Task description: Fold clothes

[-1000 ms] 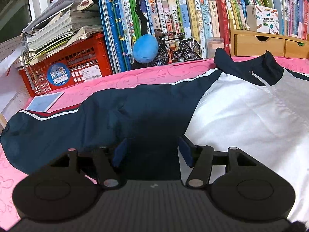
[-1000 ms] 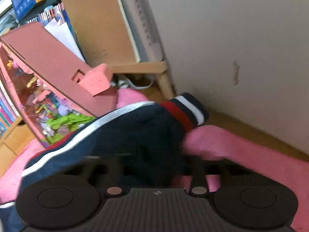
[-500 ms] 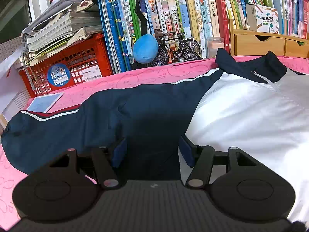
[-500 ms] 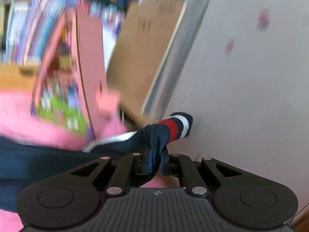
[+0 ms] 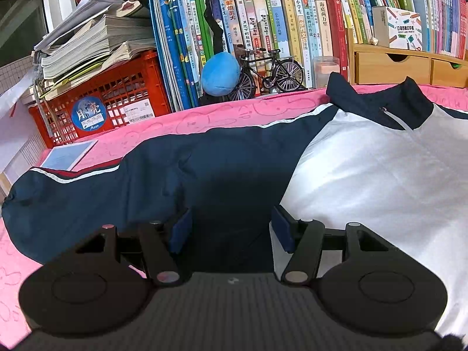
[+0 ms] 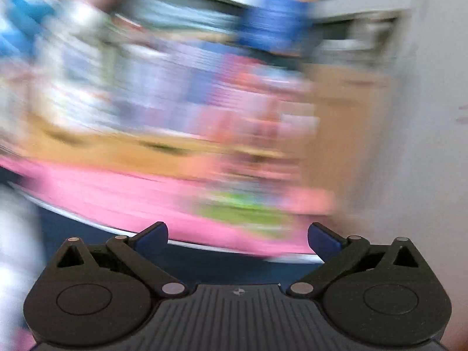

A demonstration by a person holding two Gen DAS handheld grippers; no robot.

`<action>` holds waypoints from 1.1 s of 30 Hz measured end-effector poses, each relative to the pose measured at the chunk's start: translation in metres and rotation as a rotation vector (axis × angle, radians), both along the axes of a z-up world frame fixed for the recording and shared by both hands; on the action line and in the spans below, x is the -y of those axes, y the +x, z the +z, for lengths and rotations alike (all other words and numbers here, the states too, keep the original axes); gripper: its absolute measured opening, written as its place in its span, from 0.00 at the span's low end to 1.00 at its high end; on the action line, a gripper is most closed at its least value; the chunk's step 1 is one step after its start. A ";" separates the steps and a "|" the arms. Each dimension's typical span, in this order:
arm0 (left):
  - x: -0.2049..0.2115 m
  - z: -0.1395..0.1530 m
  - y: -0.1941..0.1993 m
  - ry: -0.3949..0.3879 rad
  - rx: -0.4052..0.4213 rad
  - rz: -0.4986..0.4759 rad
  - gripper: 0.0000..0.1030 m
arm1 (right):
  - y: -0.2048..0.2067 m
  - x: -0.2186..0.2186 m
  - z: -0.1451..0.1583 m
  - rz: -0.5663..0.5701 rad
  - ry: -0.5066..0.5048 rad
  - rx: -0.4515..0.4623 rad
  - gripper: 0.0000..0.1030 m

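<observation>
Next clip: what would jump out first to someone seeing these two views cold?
The navy and white jacket spread across the pink cover fills the left wrist view, its navy sleeve stretched out to the left, with the open left gripper over the navy part. Behind it stands a packed row of books, with a red crate and a small model bicycle. The right wrist view is a motion-blurred smear, only the wide-open right gripper sharp.

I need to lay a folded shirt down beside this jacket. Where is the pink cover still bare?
A bare strip of pink cover runs between the jacket and the books, narrowing by the toy bicycle. The left end is crowded: a tablet lies before the red crate. The right view is too blurred to judge.
</observation>
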State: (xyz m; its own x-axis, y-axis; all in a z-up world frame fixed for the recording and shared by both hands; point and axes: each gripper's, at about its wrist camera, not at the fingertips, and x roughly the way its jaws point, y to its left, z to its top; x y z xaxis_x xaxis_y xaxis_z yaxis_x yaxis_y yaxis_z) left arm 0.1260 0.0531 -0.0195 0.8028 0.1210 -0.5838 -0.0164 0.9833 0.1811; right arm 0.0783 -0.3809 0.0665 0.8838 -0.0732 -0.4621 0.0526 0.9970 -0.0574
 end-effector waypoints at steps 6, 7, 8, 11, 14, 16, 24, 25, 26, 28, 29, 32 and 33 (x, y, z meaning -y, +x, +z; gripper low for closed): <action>-0.008 0.000 0.002 -0.052 -0.009 0.010 0.64 | 0.009 -0.076 -0.024 0.266 0.116 -0.115 0.98; -0.010 0.001 0.003 -0.062 -0.011 0.012 0.64 | 0.011 -0.081 -0.030 0.274 0.095 -0.135 0.98; -0.010 0.001 0.003 -0.068 -0.012 0.013 0.65 | 0.012 -0.087 -0.036 0.283 0.074 -0.156 0.98; -0.010 0.001 0.003 -0.073 -0.013 0.013 0.65 | 0.017 -0.103 -0.054 0.309 0.012 -0.218 0.98; -0.011 0.001 0.003 -0.074 -0.013 0.010 0.65 | 0.017 -0.109 -0.064 0.305 -0.031 -0.256 0.99; -0.011 0.001 0.004 -0.080 -0.014 0.004 0.66 | 0.011 -0.095 -0.059 0.251 -0.026 -0.241 0.99; -0.012 0.000 0.005 -0.089 -0.017 0.008 0.68 | -0.014 -0.041 -0.038 0.034 -0.004 -0.180 0.94; -0.011 0.000 0.005 -0.087 -0.017 0.009 0.69 | -0.017 -0.034 -0.035 0.007 -0.001 -0.172 0.96; -0.011 0.000 0.005 -0.085 -0.017 0.011 0.70 | -0.021 -0.051 -0.035 0.071 0.008 -0.161 0.98; -0.010 0.000 0.005 -0.080 -0.017 0.014 0.72 | -0.029 -0.098 -0.038 0.242 0.021 -0.145 1.00; -0.010 0.000 0.005 -0.078 -0.017 0.015 0.73 | -0.035 -0.125 -0.040 0.326 0.009 -0.146 1.00; -0.010 0.000 0.005 -0.074 -0.018 0.021 0.75 | -0.060 -0.195 -0.050 0.537 -0.034 -0.146 1.00; -0.010 0.000 0.005 -0.073 -0.018 0.022 0.76 | -0.071 -0.207 -0.053 0.589 -0.032 -0.156 1.00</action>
